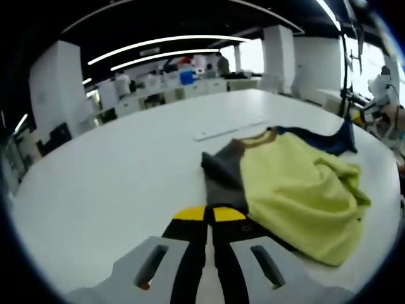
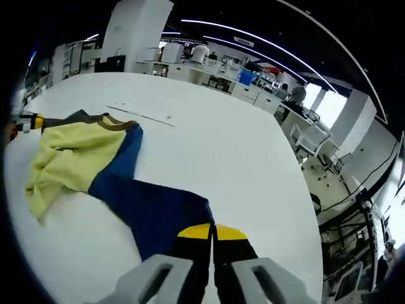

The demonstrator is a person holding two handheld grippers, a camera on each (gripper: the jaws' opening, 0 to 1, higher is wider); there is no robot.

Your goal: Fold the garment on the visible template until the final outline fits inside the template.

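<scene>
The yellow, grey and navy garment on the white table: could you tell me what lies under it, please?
Under the yellow, grey and navy garment shows only the white table. A thin marked line runs on the table just beyond the collar. Whatever the cloth covers, any template outline included, is hidden.

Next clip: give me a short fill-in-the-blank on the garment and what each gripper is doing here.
1. The left gripper is shut on the garment's ____ sleeve.
2. The right gripper is shut on the ____ sleeve.
3. The garment's body is ____ in colour.
4. The garment lies on a ____ table.

Missing words: grey; blue; yellow; white
</scene>
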